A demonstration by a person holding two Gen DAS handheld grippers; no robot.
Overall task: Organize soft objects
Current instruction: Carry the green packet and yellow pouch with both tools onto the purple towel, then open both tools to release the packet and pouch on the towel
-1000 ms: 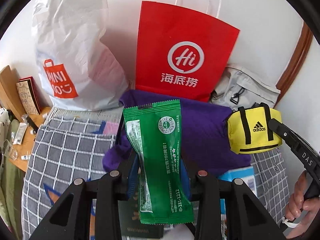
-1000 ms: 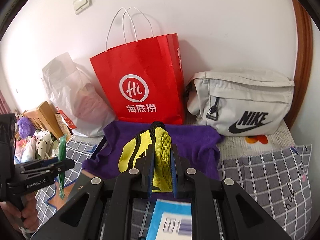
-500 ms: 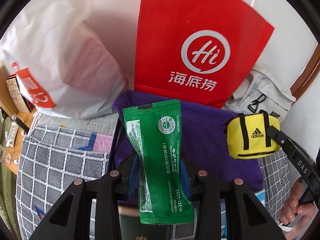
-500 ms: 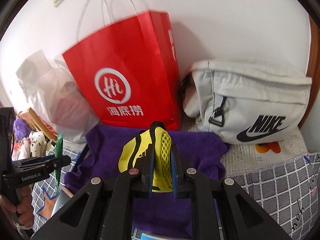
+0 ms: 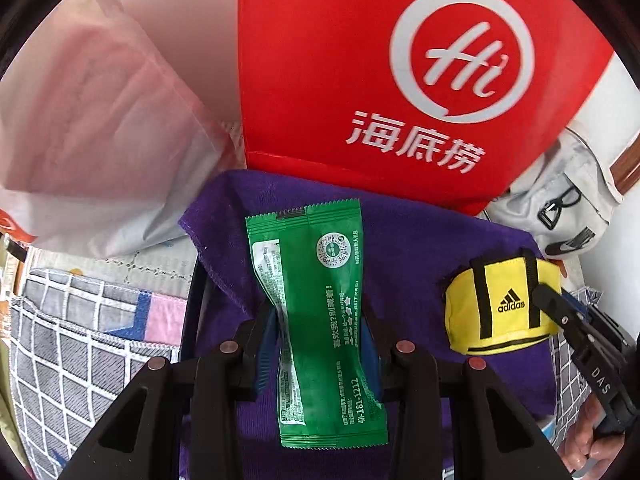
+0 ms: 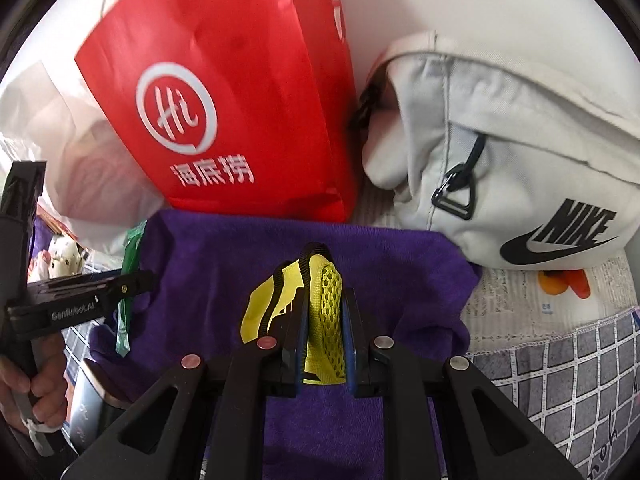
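My left gripper [image 5: 316,340] is shut on a green snack packet [image 5: 316,312], pinched at its waist and held upright above a purple towel [image 5: 404,248]. The same packet [image 6: 127,308] hangs edge-on at the left of the right wrist view, in the left gripper [image 6: 132,280]. My right gripper [image 6: 324,332] is shut on a small yellow Adidas pouch [image 6: 276,304], squeezing its mesh side. In the left wrist view that pouch [image 5: 500,308] hovers over the towel's right part, with the right gripper [image 5: 548,296] clamped on its right end. The towel [image 6: 224,264] lies spread under both grippers.
A red paper bag [image 5: 380,80] stands just behind the towel, against the white wall. A white plastic bag [image 5: 88,140] slumps to its left and a pale grey Nike bag [image 6: 520,160] lies to its right. A grey checked blanket [image 5: 72,344] covers the surface around the towel.
Both grippers have moved forward and down toward the towel and the red bag, which now loom larger. Each still grips its object unchanged.
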